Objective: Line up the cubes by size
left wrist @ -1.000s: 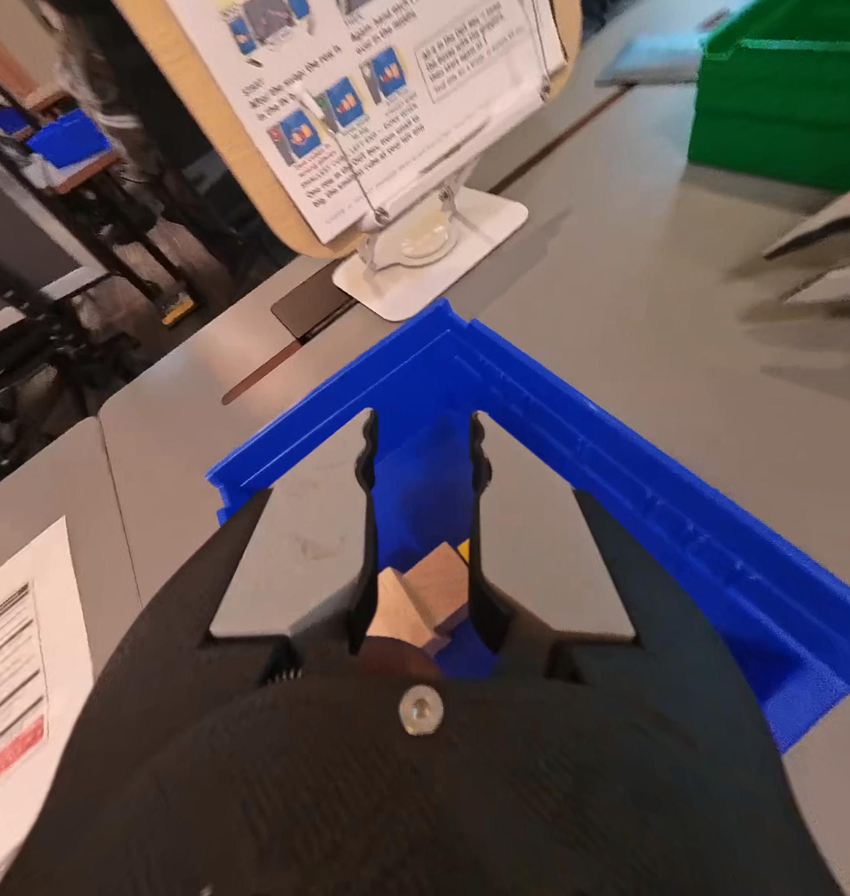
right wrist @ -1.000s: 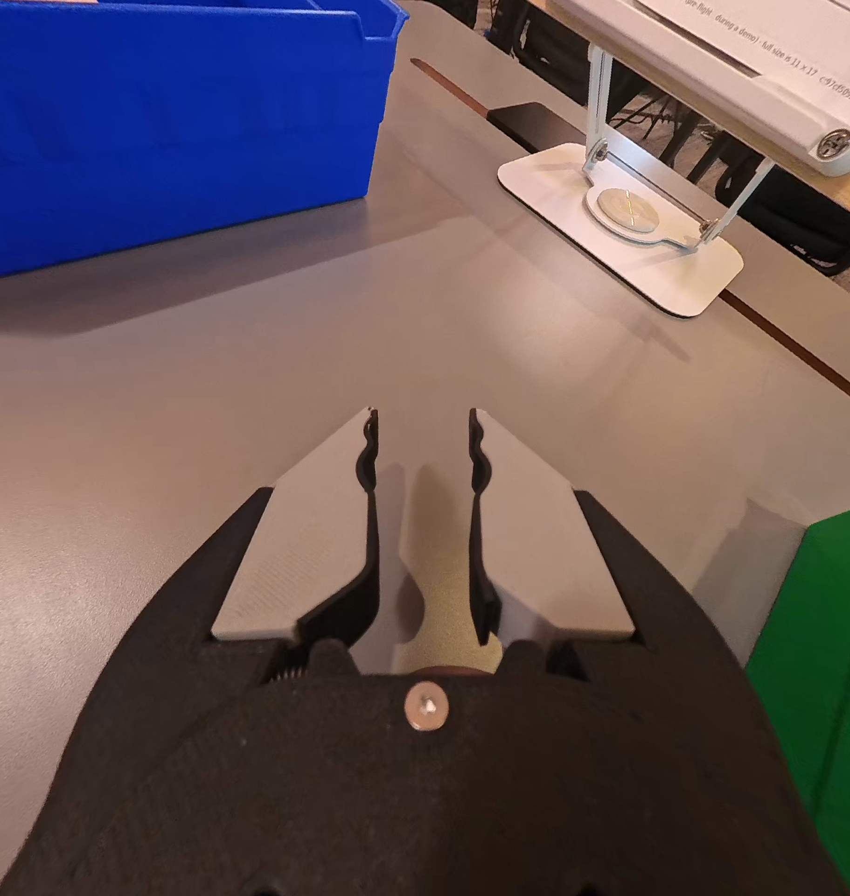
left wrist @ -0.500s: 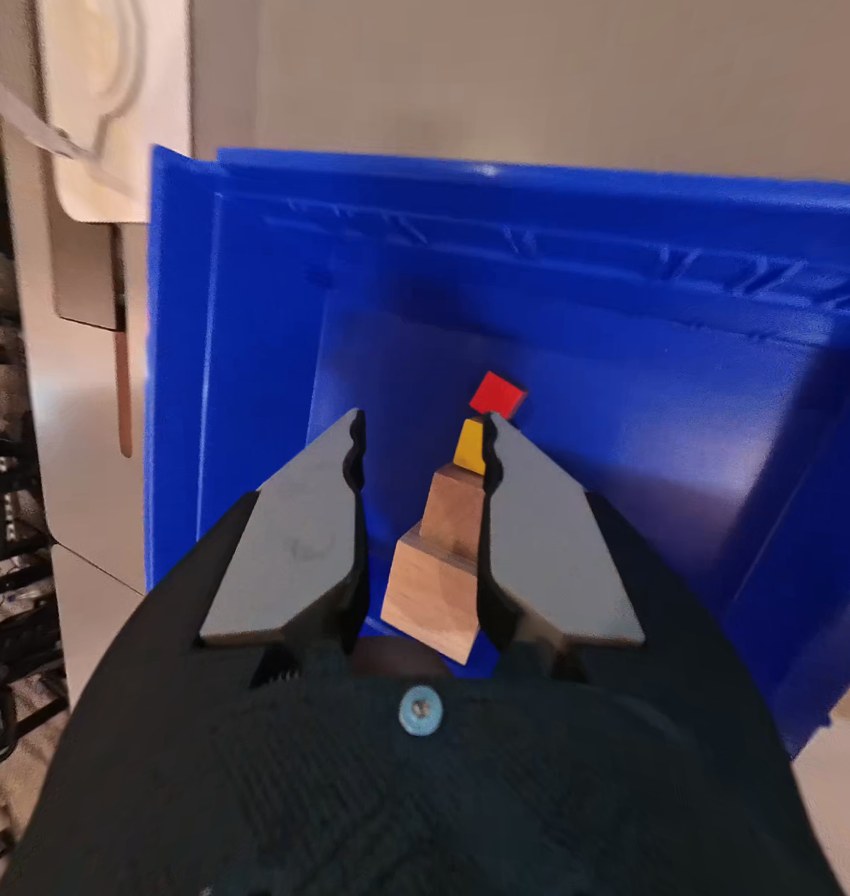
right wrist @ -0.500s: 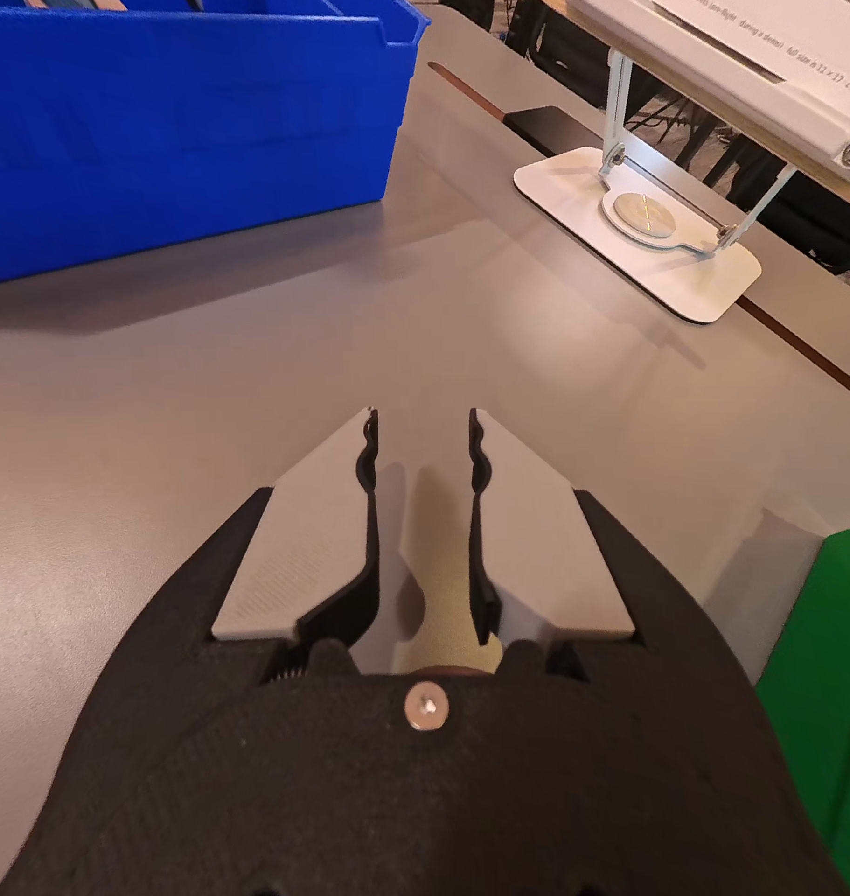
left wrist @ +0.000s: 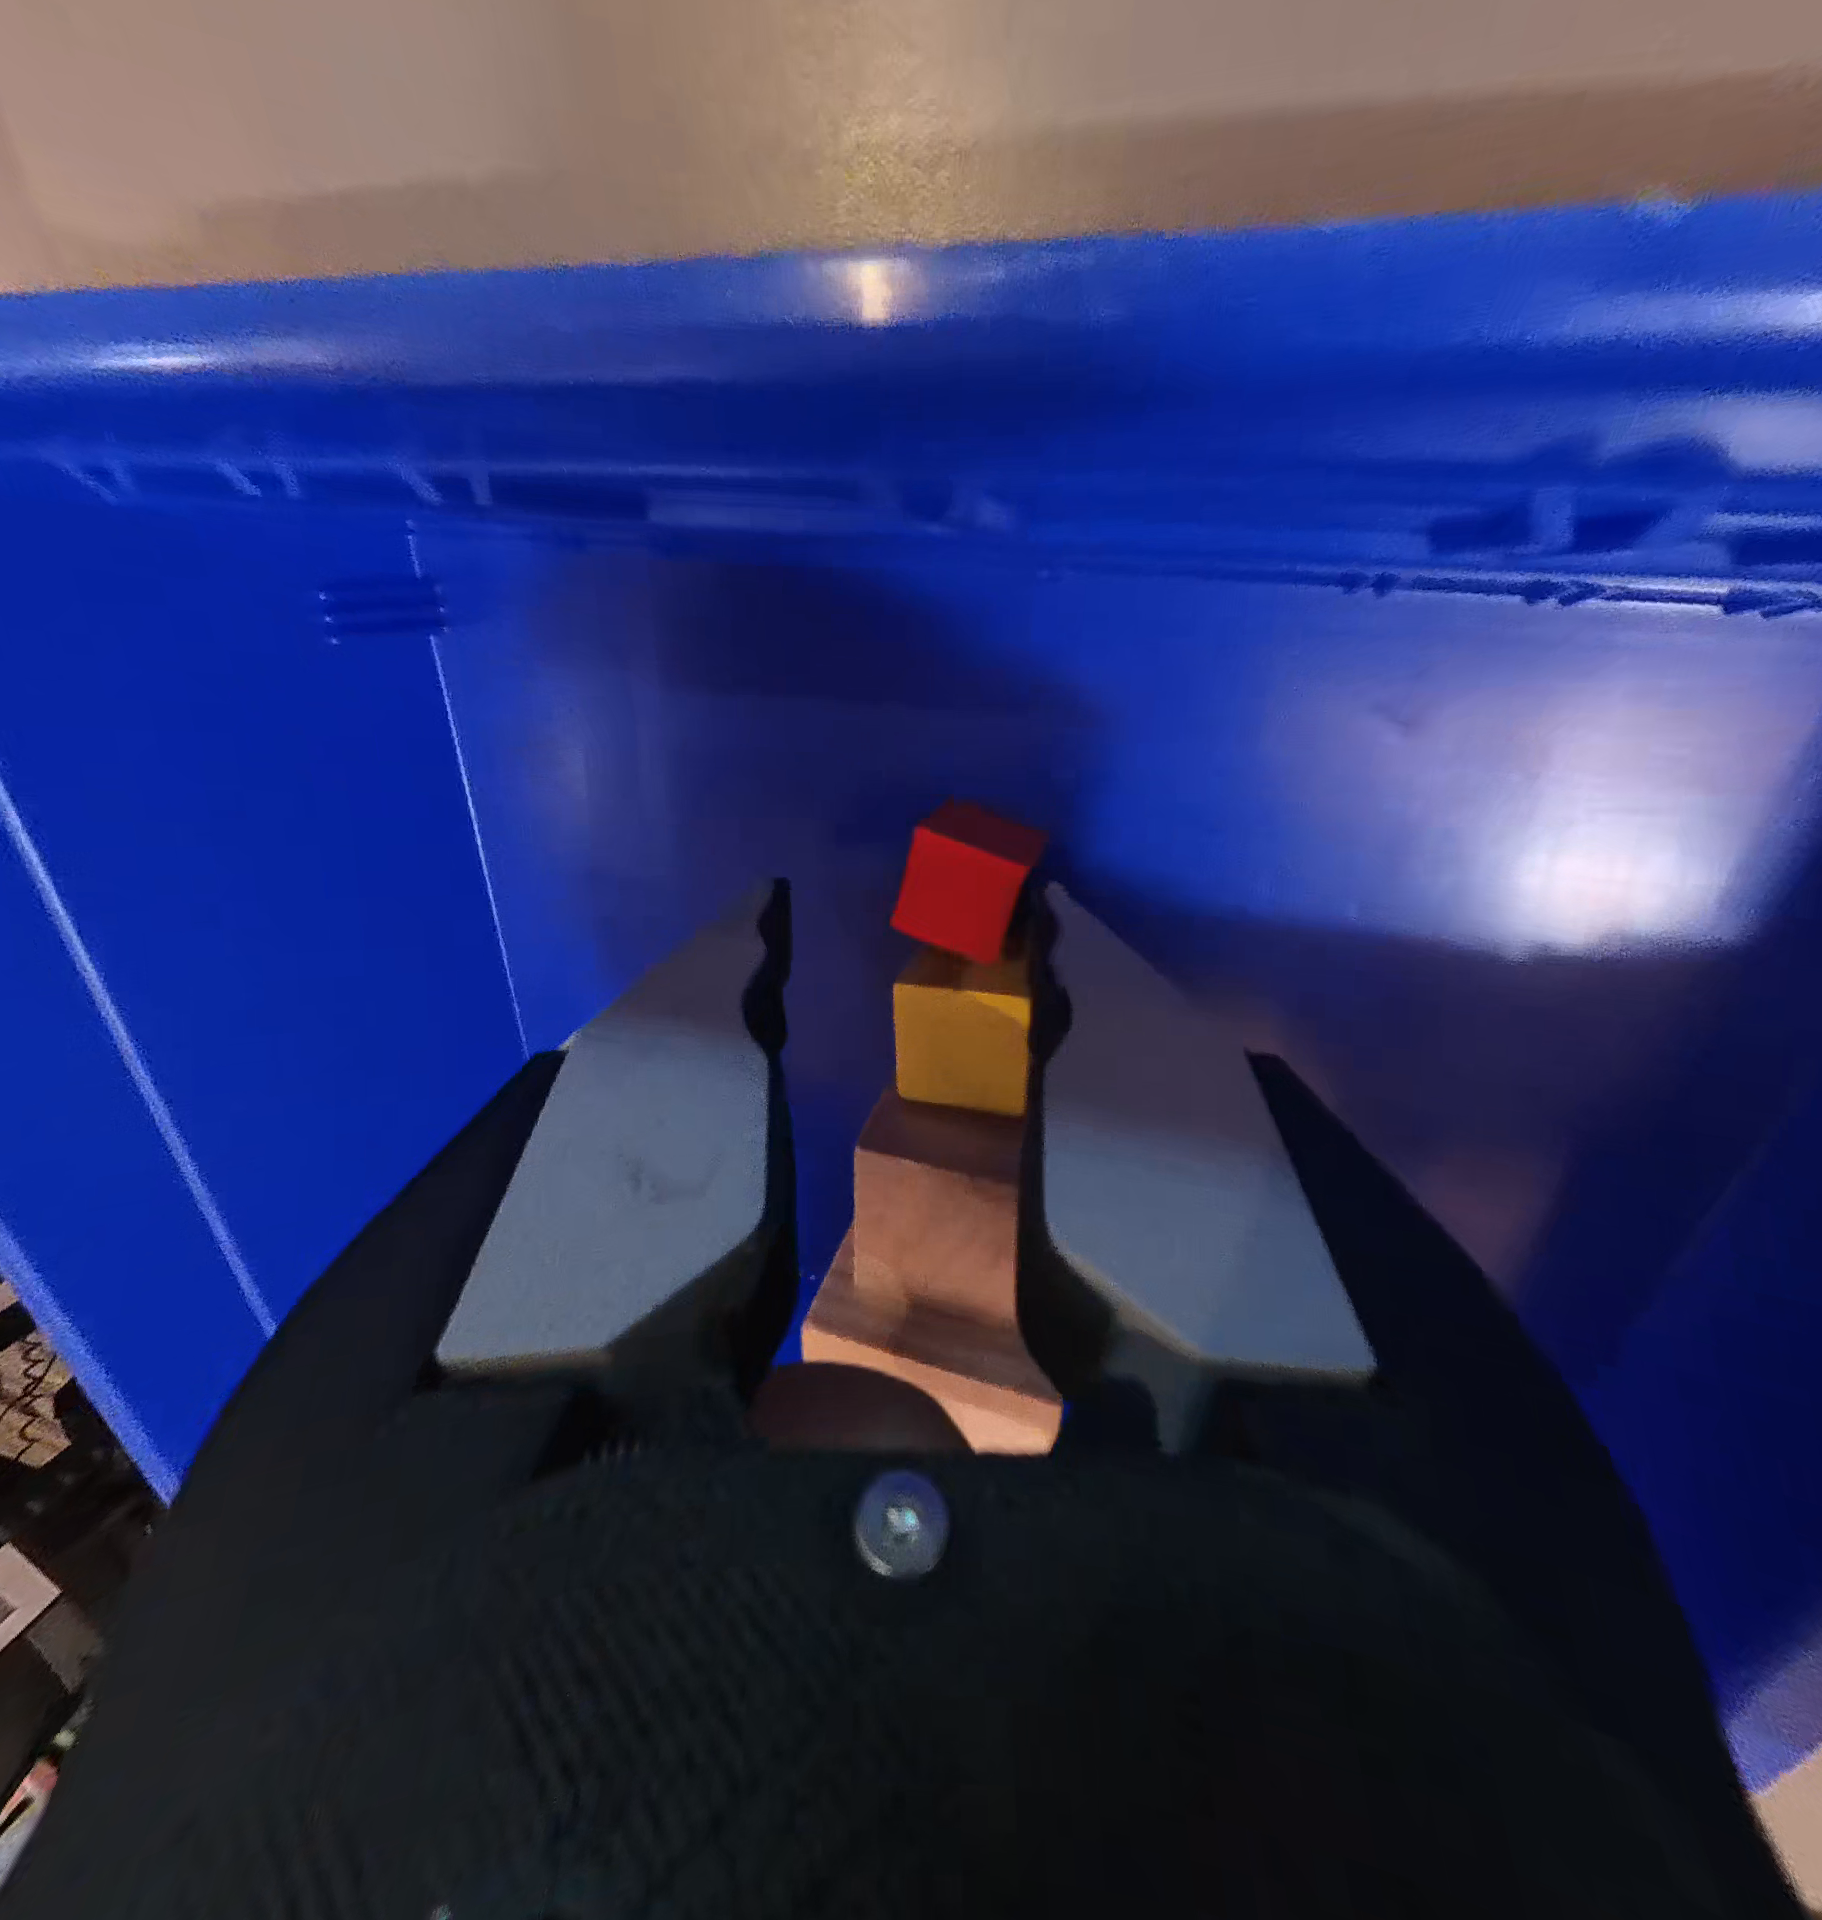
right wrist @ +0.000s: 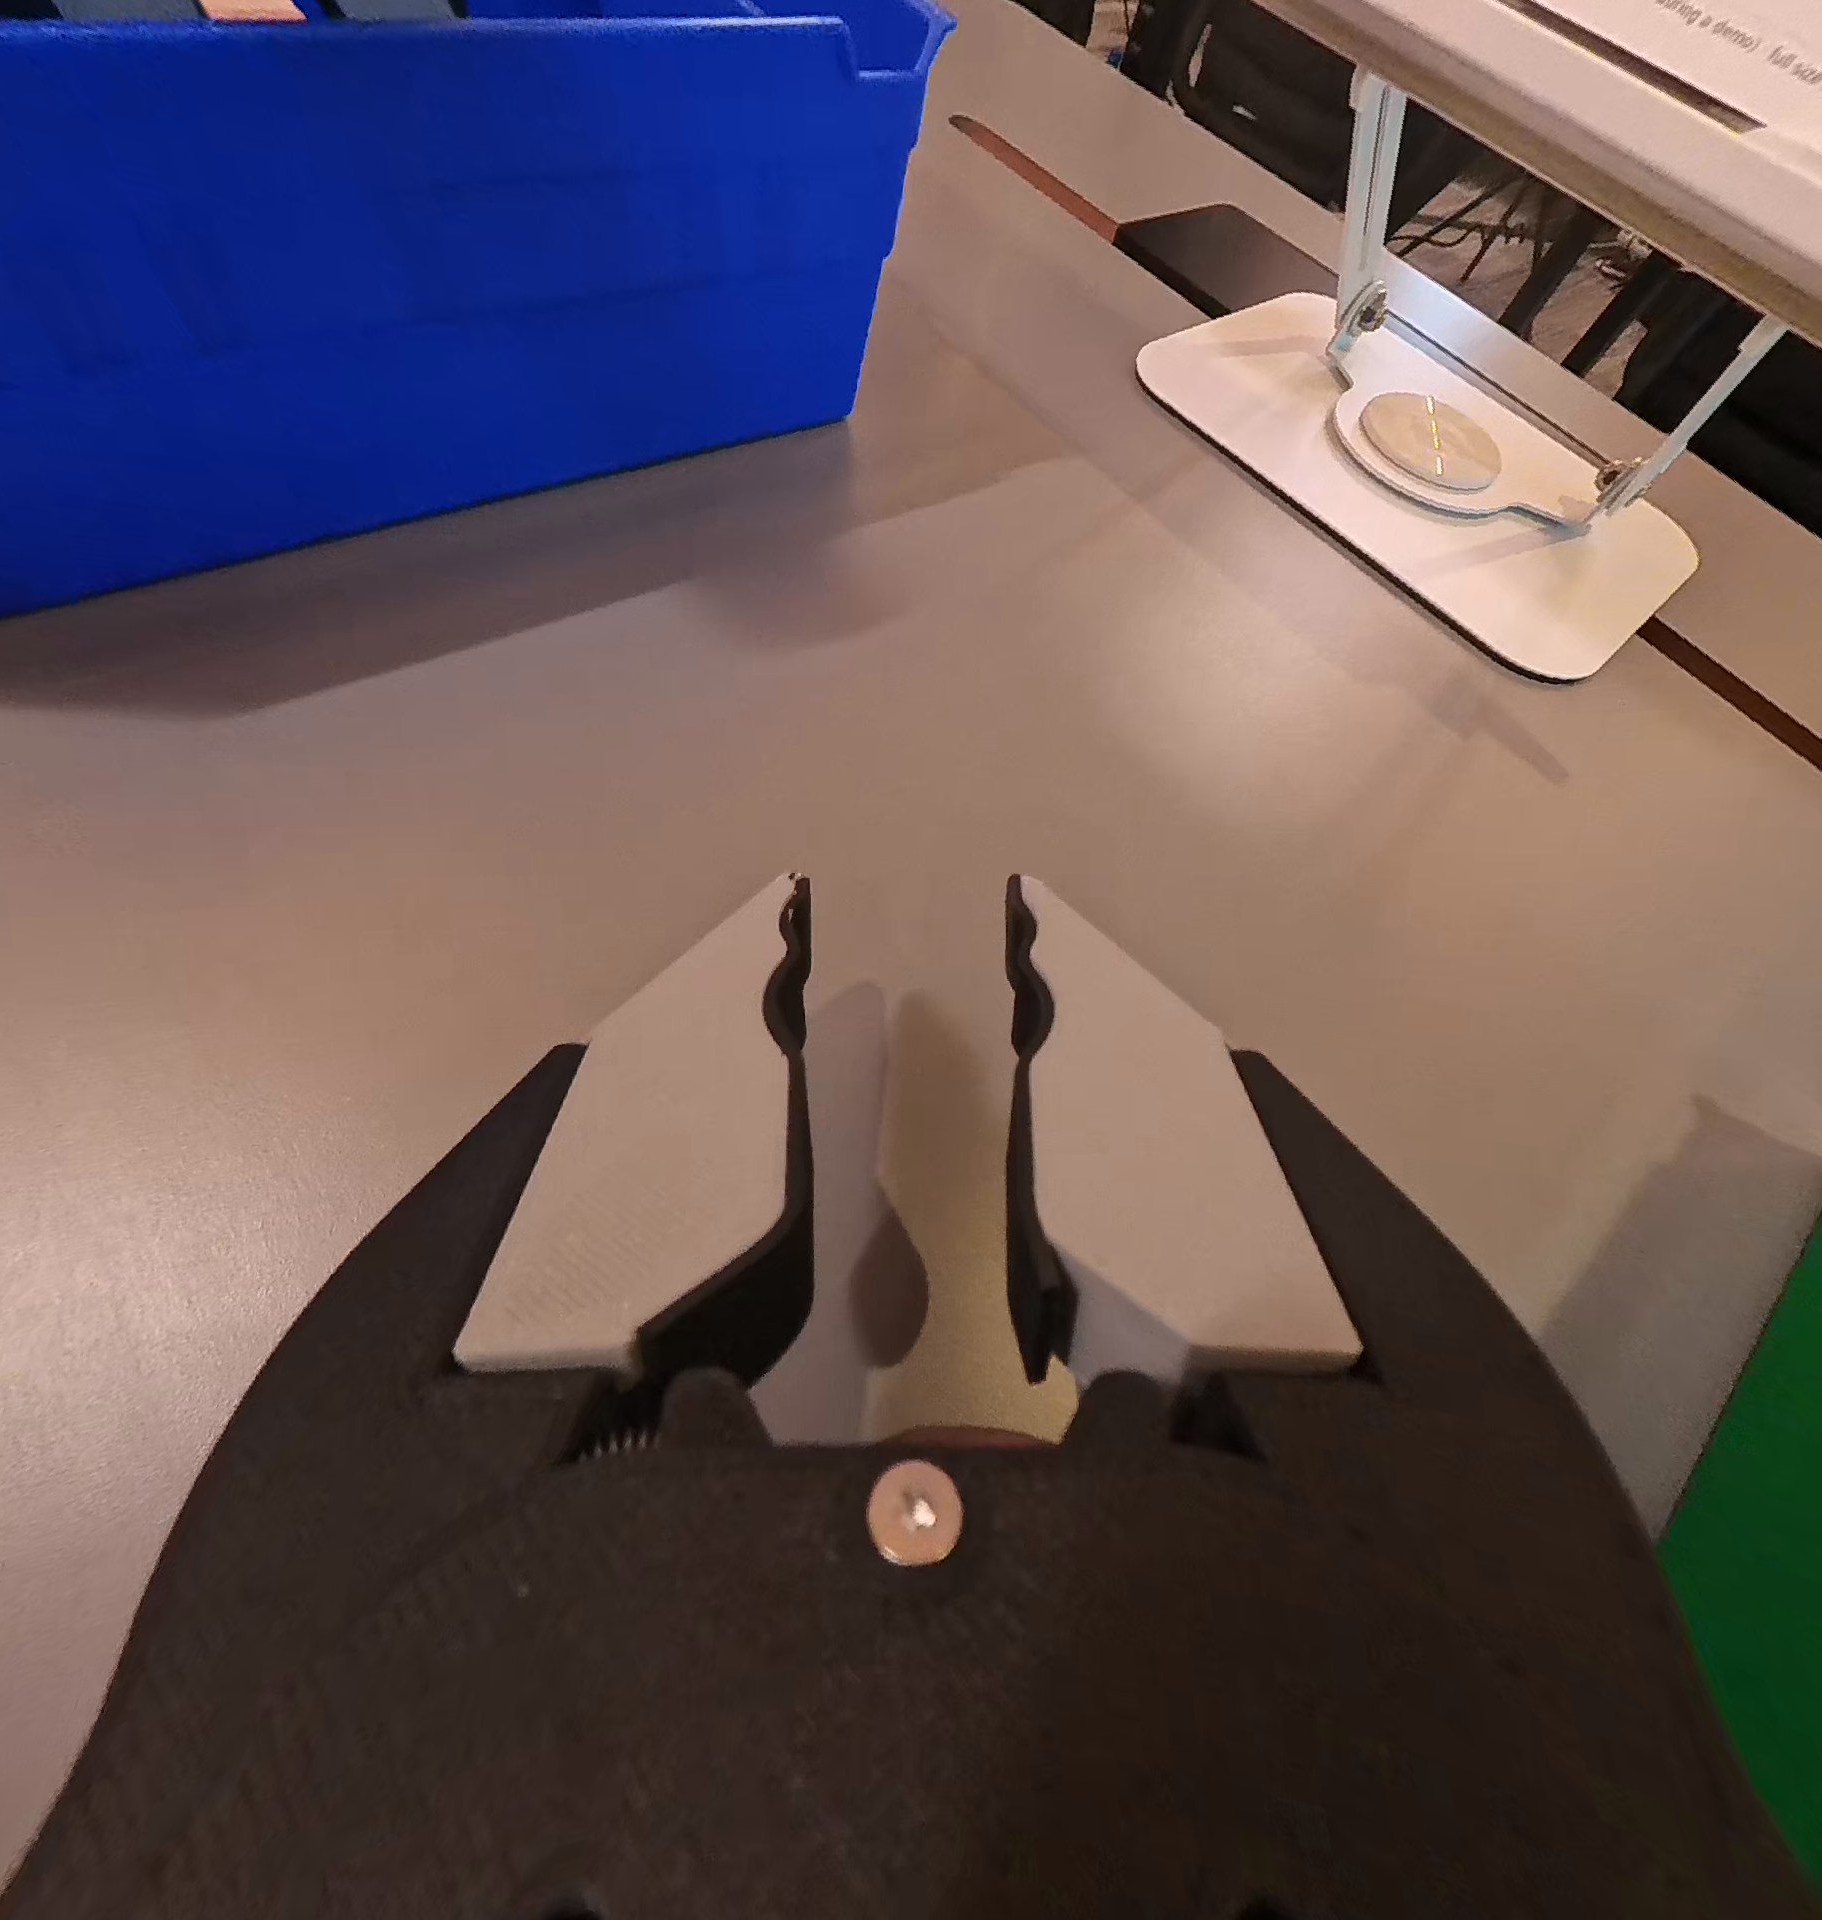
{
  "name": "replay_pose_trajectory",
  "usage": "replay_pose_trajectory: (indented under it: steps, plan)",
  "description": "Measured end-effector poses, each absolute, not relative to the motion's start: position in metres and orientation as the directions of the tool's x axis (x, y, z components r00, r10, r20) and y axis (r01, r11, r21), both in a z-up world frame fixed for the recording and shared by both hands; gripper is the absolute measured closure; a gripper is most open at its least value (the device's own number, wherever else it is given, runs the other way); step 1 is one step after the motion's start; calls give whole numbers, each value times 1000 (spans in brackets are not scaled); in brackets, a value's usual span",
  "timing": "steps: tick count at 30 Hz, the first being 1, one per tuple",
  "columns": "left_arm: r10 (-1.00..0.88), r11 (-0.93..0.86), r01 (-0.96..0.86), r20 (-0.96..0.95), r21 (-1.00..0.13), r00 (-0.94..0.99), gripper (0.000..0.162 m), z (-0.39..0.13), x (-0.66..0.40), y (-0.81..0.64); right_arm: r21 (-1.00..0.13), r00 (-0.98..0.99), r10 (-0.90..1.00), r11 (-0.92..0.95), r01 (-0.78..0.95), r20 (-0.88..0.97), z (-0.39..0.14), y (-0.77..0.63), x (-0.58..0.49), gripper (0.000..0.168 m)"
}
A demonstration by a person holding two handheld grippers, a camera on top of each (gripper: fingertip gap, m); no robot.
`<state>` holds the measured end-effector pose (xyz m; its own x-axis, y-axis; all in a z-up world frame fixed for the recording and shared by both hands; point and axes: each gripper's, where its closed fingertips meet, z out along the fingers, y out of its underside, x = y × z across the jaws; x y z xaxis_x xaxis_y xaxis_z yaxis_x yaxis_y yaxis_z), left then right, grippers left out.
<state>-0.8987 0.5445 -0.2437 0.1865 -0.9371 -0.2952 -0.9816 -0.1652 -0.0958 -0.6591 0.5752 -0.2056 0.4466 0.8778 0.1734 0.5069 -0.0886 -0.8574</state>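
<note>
In the left wrist view I look down into a blue bin (left wrist: 263, 831). A row of cubes lies on its floor: a small red cube (left wrist: 964, 883) farthest, then a yellow cube (left wrist: 957, 1034), a darker wooden cube (left wrist: 933, 1184) and a larger pale wooden cube (left wrist: 912, 1340) nearest. My left gripper (left wrist: 907, 909) is open above the row, and the cubes show in the gap between its fingers. The right finger (left wrist: 1146, 1143) lies close beside them. My right gripper (right wrist: 907, 894) is open and empty over the grey table (right wrist: 367, 935).
In the right wrist view the blue bin (right wrist: 419, 260) stands at the far left. A white stand base (right wrist: 1406, 488) holding a tilted board is at the far right. A green bin (right wrist: 1800, 1558) is close on the right.
My left gripper has tipped down into the blue bin and come closer to the row of cubes. The right gripper has drifted slightly and stays open.
</note>
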Motion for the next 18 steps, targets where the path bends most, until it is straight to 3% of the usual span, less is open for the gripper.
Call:
replay_pose_trajectory:
  steps: [3,9,15,18]
  plan:
    - [-939,-140,-985,-303,-99,164,138,-246,-897,544,-858,444,880,-89,505,170,-205,574,-660,134]
    - [-903,-95,-987,-407,-130,141,143,-232,-896,550,-864,434,887,-92,495,154,-204,571,-661,133]
    - [-769,-35,-931,-585,-364,258,143,-170,-880,538,-921,242,968,-146,361,-59,-186,535,-681,129]
    - [-681,73,-861,-656,-503,325,143,-132,-857,514,-922,5,972,-222,318,-233,-173,495,-691,122]
